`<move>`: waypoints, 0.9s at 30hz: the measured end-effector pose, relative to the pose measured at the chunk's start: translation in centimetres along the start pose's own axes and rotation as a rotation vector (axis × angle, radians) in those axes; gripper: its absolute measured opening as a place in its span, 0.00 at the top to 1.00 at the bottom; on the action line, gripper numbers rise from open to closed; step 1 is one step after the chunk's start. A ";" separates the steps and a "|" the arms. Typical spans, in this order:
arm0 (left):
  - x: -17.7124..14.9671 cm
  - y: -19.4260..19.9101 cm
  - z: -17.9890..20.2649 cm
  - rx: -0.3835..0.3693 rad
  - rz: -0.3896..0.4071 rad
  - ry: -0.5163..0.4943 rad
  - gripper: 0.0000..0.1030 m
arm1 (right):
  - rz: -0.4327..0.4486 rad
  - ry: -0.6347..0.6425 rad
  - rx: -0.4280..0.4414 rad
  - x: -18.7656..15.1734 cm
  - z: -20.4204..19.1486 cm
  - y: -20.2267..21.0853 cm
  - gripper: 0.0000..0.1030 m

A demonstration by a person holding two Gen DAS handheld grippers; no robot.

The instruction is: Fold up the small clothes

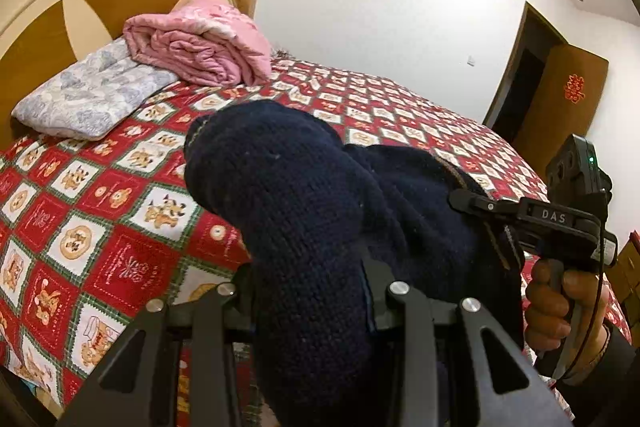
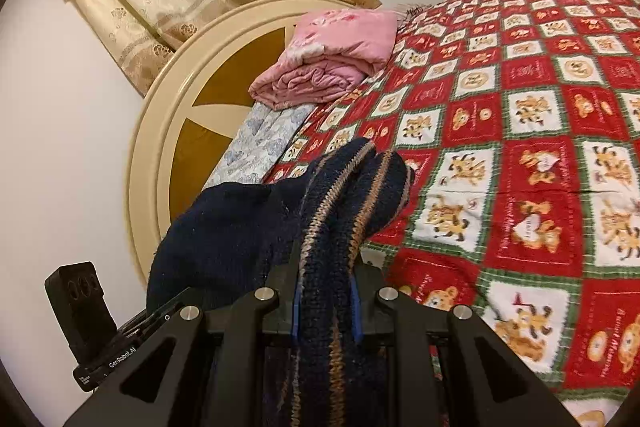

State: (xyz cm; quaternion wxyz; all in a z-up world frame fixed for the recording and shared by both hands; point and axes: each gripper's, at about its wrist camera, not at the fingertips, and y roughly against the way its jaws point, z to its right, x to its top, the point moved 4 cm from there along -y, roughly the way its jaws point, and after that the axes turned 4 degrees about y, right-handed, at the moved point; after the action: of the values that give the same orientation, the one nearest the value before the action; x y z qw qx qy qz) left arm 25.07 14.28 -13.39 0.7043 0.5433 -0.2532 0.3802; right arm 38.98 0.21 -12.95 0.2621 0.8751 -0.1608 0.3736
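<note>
One knitted sweater point(image 1: 320, 227), navy wool with tan-striped ribbing, bunched and held above the bed between both tools. Left gripper point(image 1: 316, 291) clenched on a plain navy fold; right gripper point(image 2: 326, 291) clenched on the striped edge. Beneath: checked red quilt point(image 2: 520, 107) with bear motifs; folded pink blanket point(image 1: 200, 43); rounded cream headboard point(image 2: 160, 131).

Navy knit garment point(image 1: 312, 211), tan-striped edge

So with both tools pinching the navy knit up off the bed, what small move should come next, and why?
Probably lower both together and lay the navy knit garment flat on the checked bedspread. The left tool and right tool each grip a bunched part held in the air, so no fold line can be set yet.
</note>
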 end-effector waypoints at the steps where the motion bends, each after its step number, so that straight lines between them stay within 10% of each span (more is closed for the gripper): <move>1: 0.0 -0.2 -0.3 0.003 -0.003 0.003 0.64 | -0.005 0.000 0.000 -0.1 0.0 -0.3 0.82; 27: -4.5 -5.5 -5.7 0.039 -0.115 0.072 0.54 | -0.172 -0.101 -0.125 -2.7 6.9 -7.4 0.81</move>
State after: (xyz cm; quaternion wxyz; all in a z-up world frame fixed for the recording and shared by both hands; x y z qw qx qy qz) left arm 26.62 17.91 -21.61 0.7229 0.5565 -0.1887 0.3634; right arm 44.62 2.39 -21.51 0.3387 0.8854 -0.1212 0.2944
